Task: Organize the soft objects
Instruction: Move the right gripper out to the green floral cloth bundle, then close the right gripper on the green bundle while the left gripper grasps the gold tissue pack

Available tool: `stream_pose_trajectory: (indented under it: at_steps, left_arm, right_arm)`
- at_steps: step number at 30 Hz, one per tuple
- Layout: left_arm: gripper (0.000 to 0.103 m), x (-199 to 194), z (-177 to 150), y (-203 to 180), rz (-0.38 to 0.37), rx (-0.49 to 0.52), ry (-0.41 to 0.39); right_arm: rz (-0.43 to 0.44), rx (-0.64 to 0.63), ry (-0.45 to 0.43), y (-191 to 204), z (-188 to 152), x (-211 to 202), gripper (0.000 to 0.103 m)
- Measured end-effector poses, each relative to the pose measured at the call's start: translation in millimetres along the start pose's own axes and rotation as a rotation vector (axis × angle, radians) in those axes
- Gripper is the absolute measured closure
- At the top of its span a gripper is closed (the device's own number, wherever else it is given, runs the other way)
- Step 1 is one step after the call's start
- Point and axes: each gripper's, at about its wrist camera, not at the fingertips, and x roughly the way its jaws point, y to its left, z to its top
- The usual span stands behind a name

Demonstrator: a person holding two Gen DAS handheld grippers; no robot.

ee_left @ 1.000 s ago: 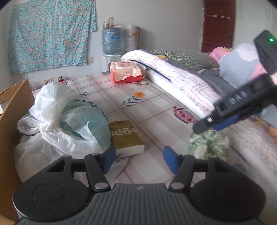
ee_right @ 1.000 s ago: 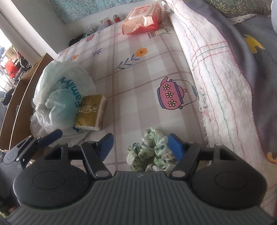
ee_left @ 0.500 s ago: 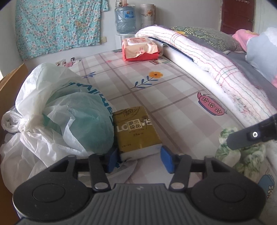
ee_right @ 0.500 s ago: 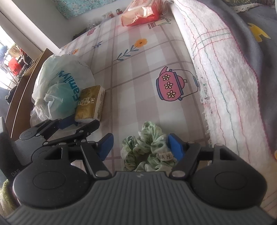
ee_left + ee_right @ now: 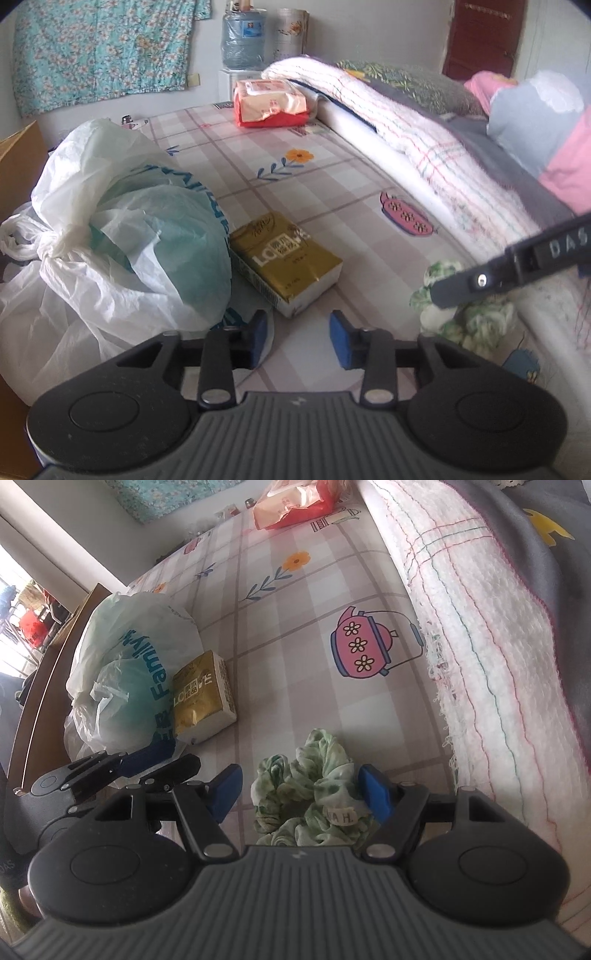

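A green-and-white fabric scrunchie (image 5: 310,775) lies on the patterned bed sheet (image 5: 295,627). My right gripper (image 5: 299,792) is open around it; the right pad touches the fabric and the left pad stands clear. In the left wrist view the scrunchie (image 5: 472,325) lies under one of the right gripper's fingers (image 5: 480,282). A gold tissue pack (image 5: 288,258) rests against a tied white plastic bag (image 5: 122,229). My left gripper (image 5: 299,336) sits just short of the pack, its jaws opening with nothing between them.
A red-and-pink wipes pack (image 5: 271,101) lies at the far end of the bed. A folded white blanket (image 5: 424,147) and pillows run along the right side. A brown board (image 5: 18,155) borders the left, and a water bottle (image 5: 242,40) stands by the wall.
The left gripper dipped toward the tissue pack with its jaws narrowing, then drew back a little so the pack lies ahead of the pads. The right gripper stayed over the scrunchie.
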Motion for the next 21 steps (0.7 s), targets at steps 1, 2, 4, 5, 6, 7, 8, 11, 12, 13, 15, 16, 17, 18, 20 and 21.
stream_pose_trajectory:
  at_steps: [1, 2, 4, 5, 6, 7, 8, 11, 12, 13, 15, 16, 17, 18, 20, 21]
  left_arm:
    - [0.052, -1, 2, 0, 0.001, -0.008, -0.011]
    - [0.05, -2, 4, 0, 0.002, -0.014, -0.024]
    - [0.045, -2, 10, 0, 0.004, -0.025, -0.04]
    - [0.04, 0, 13, -1, 0.006, -0.028, -0.041]
    - [0.037, 3, 16, -2, 0.012, -0.031, -0.041]
    - [0.036, 6, 18, -3, 0.02, -0.032, -0.04]
    - [0.035, 10, 21, -4, 0.032, -0.035, -0.036]
    - [0.026, 22, 29, -3, 0.048, -0.076, -0.022]
    - [0.024, 25, 32, -2, 0.05, -0.097, -0.019]
    - [0.023, 28, 34, -1, 0.048, -0.118, -0.018]
    - [0.02, 35, 39, 0, 0.052, -0.15, -0.01]
    - [0.02, 38, 41, 0, 0.06, -0.159, -0.003]
    - [0.02, 42, 42, 0, 0.072, -0.167, 0.005]
    - [0.021, 45, 43, -1, 0.084, -0.171, 0.012]
    - [0.024, 50, 43, -3, 0.108, -0.166, 0.023]
    - [0.028, 53, 42, -4, 0.122, -0.159, 0.028]
  right_arm:
    - [-0.002, -0.002, -0.003, 0, -1, 0, 0.034]
    - [-0.006, -0.006, -0.006, 1, -1, -1, 0.035]
    - [-0.016, -0.023, -0.011, 2, -4, -1, 0.036]
    - [-0.026, -0.037, -0.015, 3, -5, 0, 0.038]
    - [-0.038, -0.05, -0.017, 4, -6, 0, 0.042]
    - [-0.053, -0.066, -0.021, 6, -7, 1, 0.044]
    - [-0.064, -0.075, -0.024, 7, -8, 1, 0.048]
    - [-0.072, -0.077, -0.035, 5, -9, 1, 0.057]
    - [-0.069, -0.073, -0.037, 4, -8, 1, 0.058]
    - [-0.064, -0.069, -0.038, 3, -9, 1, 0.059]
    - [-0.056, -0.062, -0.039, 1, -9, 1, 0.06]
    - [-0.054, -0.063, -0.041, 1, -10, 0, 0.06]
    - [-0.052, -0.063, -0.042, 0, -11, -1, 0.059]
    - [-0.051, -0.063, -0.042, 1, -12, -1, 0.059]
    - [-0.05, -0.06, -0.043, 1, -13, -2, 0.059]
    - [-0.048, -0.06, -0.043, 1, -13, -2, 0.059]
